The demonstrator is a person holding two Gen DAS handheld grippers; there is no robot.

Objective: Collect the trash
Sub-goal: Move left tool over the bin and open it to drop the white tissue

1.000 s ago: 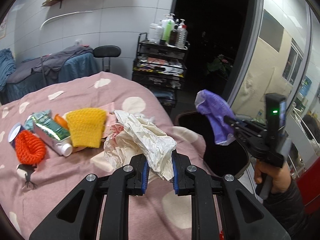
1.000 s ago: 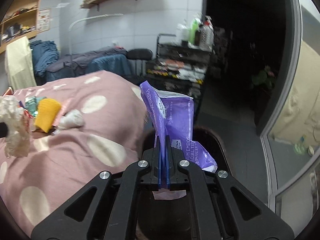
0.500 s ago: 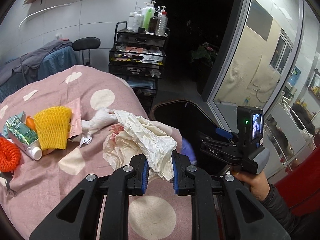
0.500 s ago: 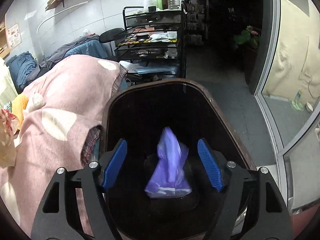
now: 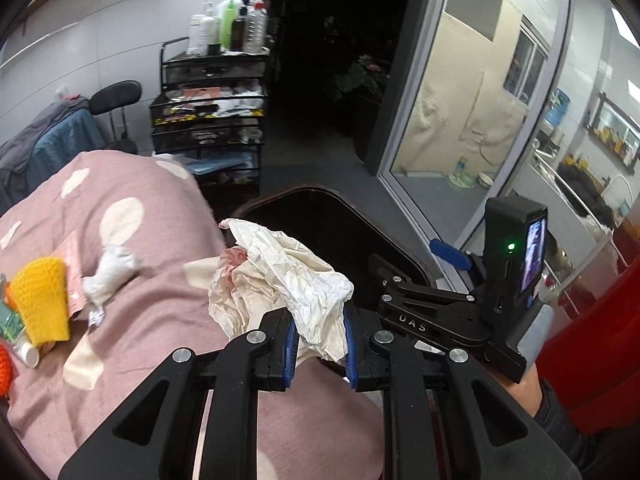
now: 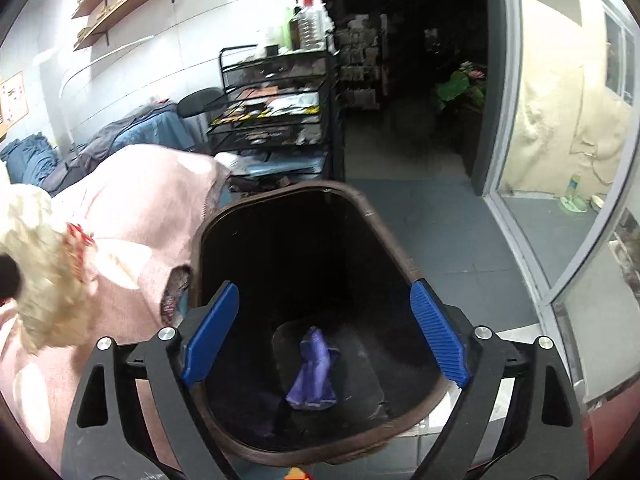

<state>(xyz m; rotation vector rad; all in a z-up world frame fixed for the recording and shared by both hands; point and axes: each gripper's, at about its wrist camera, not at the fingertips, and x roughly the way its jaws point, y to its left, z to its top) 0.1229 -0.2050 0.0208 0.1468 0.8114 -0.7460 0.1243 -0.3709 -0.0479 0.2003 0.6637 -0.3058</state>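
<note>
We judge the task as partly complete. One item, a purple wrapper (image 6: 314, 364), lies on the floor of the bin (image 6: 384, 236). The right gripper (image 6: 325, 334) hangs over the bin mouth; its jaws have just been opening and now stand wide apart with nothing between them.

The second item is in hand. The left gripper (image 5: 319, 346) is clamped on a crumpled paper (image 5: 288, 280), which we hold above the edge of the pink cover (image 5: 160, 312), beside the bin rim (image 5: 320, 190) and not yet over the opening. We judge the remaining step for this item to be a carry over the opening and a release.

Items left on the cover: a yellow net (image 5: 40, 304), a white wad (image 5: 110, 270) just beside it, a tube (image 5: 18, 340) and an orange net (image 5: 4, 372) at the frame edge.

The paper is cream, heavily creased and bulky, with a red-printed patch on its left side. It bulges well above the pads, and a fold hangs below them.
</note>
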